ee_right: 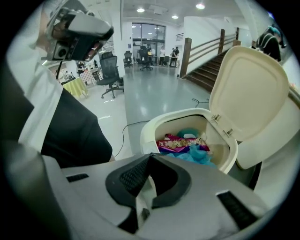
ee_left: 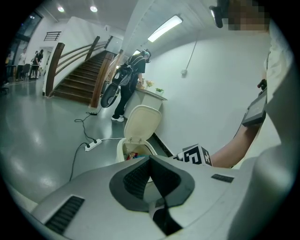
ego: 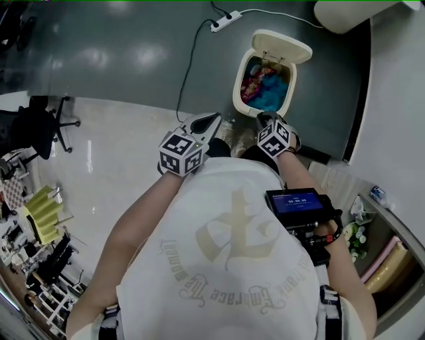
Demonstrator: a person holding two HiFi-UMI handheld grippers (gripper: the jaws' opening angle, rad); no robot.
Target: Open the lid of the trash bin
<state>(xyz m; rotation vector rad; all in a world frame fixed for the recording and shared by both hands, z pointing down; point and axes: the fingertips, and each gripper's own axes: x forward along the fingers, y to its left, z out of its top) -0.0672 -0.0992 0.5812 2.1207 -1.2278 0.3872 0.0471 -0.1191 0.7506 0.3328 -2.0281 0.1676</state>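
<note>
Overhead head view, gripper views facing bin (ee_right: 147, 140)

Gothic lettering curves across the white T-shirt (ego: 226, 265), seen upside down. Only the word "Embrace" can be made out, the rest not. The small screen (ego: 295, 199) at the chest shows pale digits, too small to read.

Ceiling lamps (ee_right: 140, 10) lit the hall brightly and evenly. Their glare pooled on the glossy floor (ee_left: 28, 150) beyond the left gripper (ee_left: 150, 159). Both gripper views curved hard toward black corners, and the right gripper (ee_right: 150, 157) looked soft near its lens.
</note>
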